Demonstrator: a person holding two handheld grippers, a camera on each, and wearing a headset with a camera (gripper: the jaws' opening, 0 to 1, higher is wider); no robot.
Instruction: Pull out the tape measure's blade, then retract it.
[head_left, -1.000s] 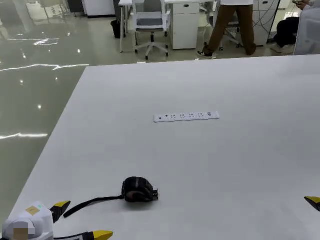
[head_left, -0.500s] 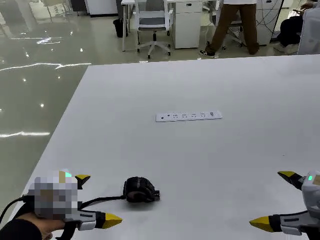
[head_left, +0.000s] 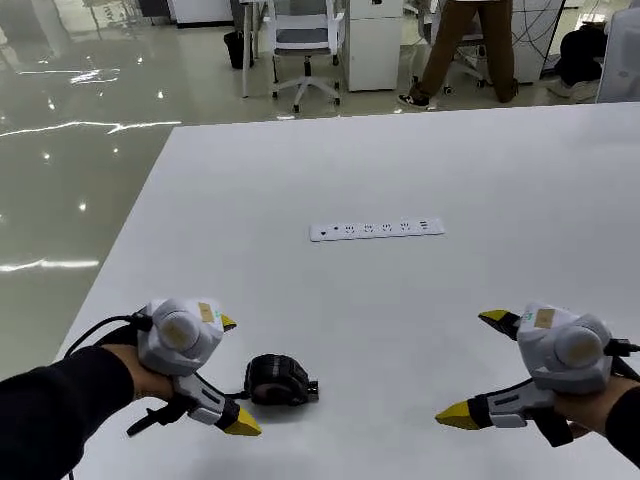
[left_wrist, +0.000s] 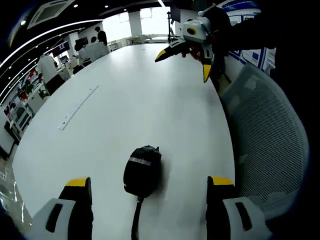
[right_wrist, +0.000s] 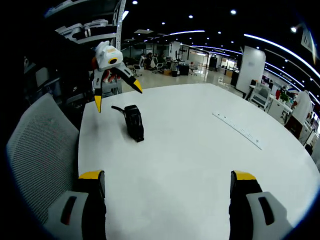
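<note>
- Tape measure: black case, lying on its side on the white table, close to the near edge and left of centre in the head view. The blade is wound in, with only the end hook at the case's right side.
- A black strap trails from the back of the case toward the person.
- Left gripper: jaws spread wide, yellow tips apart, gripping nothing. It sits just to the left of the tape measure with its mouth facing it. In the left gripper view the case lies ahead, between the lines of the two jaws and clear of both.
- Right gripper: jaws likewise wide apart with nothing between them. It hovers over bare table well to the right of the tape measure, tips pointing left toward it.
- Each gripper is held in a hand with a dark sleeve.
- White power strip: flat on the table farther back, near the middle, well apart from the tape measure and both grippers.
- Beyond the table: a glossy floor, an office chair and a standing person's legs.
</note>
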